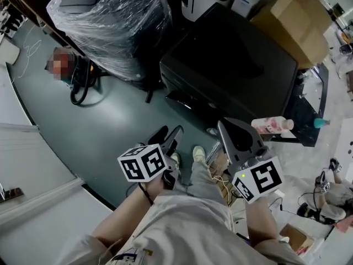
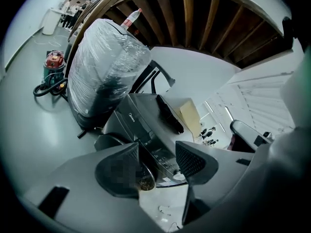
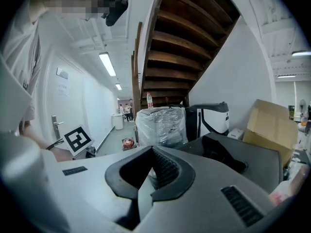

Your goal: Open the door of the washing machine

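Nearest, the left gripper is held parted and empty, the right gripper closed together. The black front-loading washing machine stands apart at twelve o'clock. Its round door could be slipped off by a shallow grip.

The washing machine is a big black box. It stands upright on the grey floor. Its top is flat and a bit shiny. On the front there is a strip of buttons and a white knob. The round door sits low on the front. Only its edge shows, so I cannot tell if it is shut.
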Available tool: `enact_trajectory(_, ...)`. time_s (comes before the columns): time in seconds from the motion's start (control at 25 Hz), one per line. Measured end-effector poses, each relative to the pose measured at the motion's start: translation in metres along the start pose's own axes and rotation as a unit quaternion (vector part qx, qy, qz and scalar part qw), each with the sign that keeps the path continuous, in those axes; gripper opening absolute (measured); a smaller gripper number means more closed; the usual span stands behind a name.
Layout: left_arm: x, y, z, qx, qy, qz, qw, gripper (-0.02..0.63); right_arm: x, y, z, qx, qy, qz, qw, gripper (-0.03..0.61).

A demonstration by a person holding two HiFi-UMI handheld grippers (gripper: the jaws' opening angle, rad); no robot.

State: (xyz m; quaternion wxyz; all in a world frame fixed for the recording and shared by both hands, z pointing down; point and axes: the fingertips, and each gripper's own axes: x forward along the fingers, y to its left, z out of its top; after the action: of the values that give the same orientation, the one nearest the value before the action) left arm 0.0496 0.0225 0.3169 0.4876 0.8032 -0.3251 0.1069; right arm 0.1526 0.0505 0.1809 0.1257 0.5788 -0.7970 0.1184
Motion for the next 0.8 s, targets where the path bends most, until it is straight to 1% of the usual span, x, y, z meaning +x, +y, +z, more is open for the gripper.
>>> enact_trajectory(0.16,0.024,0.009,-0.007,-0.023,-0.005,0.030,0.9993,0.238,0.015,-0.021,-0.011,-0.008,0.012,0.025,1.000,0.027)
enact_trajectory(0.24,0.032,0.010,-0.006,-0.035,-0.022,0.047,0.9980,0.238,0.021,-0.029,-0.016,-0.009,0.018,0.045,0.999,0.027)
enact_trajectory(0.32,0.043,0.013,-0.008,-0.039,-0.034,0.065,0.9965,0.238,0.026,-0.037,-0.022,-0.006,0.024,0.062,0.998,0.026)
enact_trajectory(0.52,0.089,0.025,-0.026,-0.091,-0.023,0.086,0.9919,0.245,0.044,-0.056,-0.041,-0.011,0.038,0.087,0.995,0.028)
enact_trajectory(0.68,0.119,0.038,-0.046,-0.103,-0.017,0.111,0.9883,0.250,0.055,-0.060,-0.061,-0.012,0.045,0.110,0.993,0.027)
enact_trajectory(0.8,0.139,0.049,-0.066,-0.117,-0.003,0.127,0.9849,0.253,0.060,-0.061,-0.080,-0.012,0.057,0.123,0.991,0.026)
